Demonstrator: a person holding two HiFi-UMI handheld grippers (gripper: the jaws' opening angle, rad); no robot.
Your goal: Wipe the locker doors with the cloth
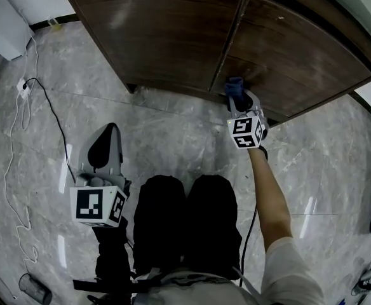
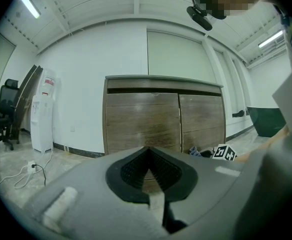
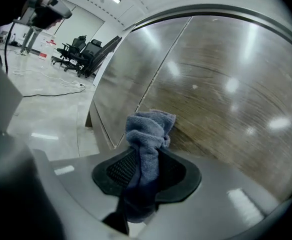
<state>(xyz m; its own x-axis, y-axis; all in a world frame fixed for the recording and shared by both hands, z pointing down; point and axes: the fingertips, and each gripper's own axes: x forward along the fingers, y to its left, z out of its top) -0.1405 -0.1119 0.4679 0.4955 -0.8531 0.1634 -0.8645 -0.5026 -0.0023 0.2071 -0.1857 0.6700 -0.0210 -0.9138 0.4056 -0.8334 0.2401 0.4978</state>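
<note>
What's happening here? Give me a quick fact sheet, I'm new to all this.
Setting: wooden locker, both doors shut, marble floor
Right hand-held gripper: shut on blue cloth
Cloth position: low on the right door, near the seam
Left hand-held gripper: jaws together, empty, away from the locker

Bunched blue-grey cloth (image 3: 147, 134) against lower right of brown wooden locker doors (image 1: 166, 37), both shut
</note>
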